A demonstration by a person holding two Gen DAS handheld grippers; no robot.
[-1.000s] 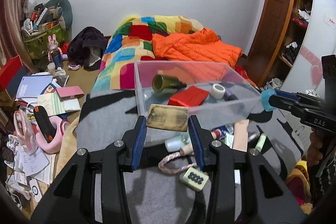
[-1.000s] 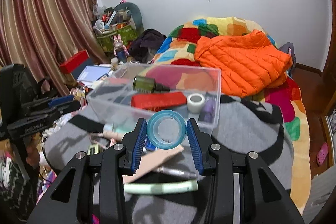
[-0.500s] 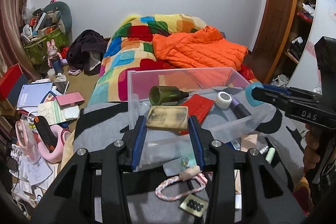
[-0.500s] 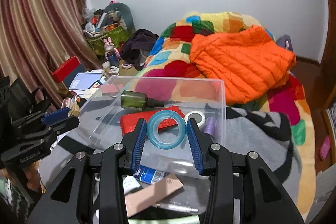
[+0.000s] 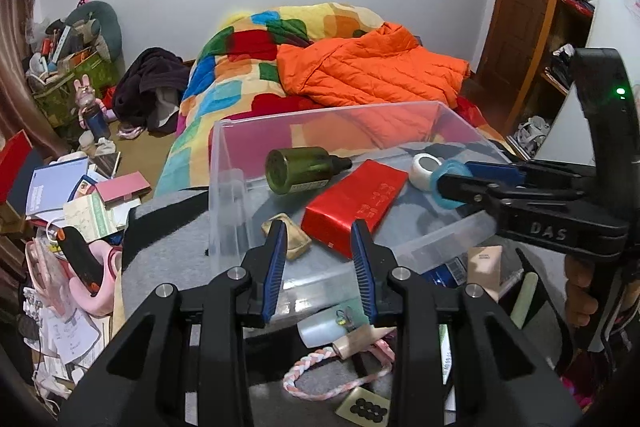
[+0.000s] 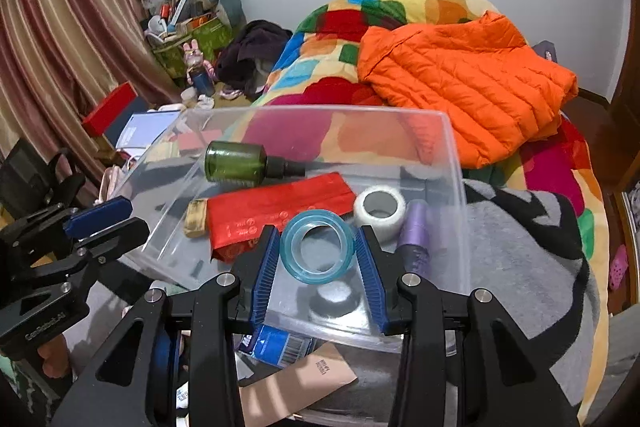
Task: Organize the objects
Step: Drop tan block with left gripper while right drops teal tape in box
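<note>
The right hand-held gripper is clamped on a translucent blue tape ring, its hole facing up toward the camera, and holds it above the near-right part of the clear plastic bin on the bed; a round shadow lies on the bin floor straight beneath the ring, so the drop is plainly downward and the right hand is the one placed for it. The left hand-held gripper hovers released and empty over the bin's near-left rim, with a small worn gold tin lying on the floor of the bin just ahead of its fingers. Already inside are a green glass bottle on its side, its long axis running left to right, a red packet lying diagonally, a white tape roll and a purple tube. The ring's landing spot sits just in front of the white roll and beside the tube. Loose things in front of the bin, a braided pink cord among them, are partly hidden by the gripper bodies, and whether the tin touches the red packet is probably not decidable here.
</note>
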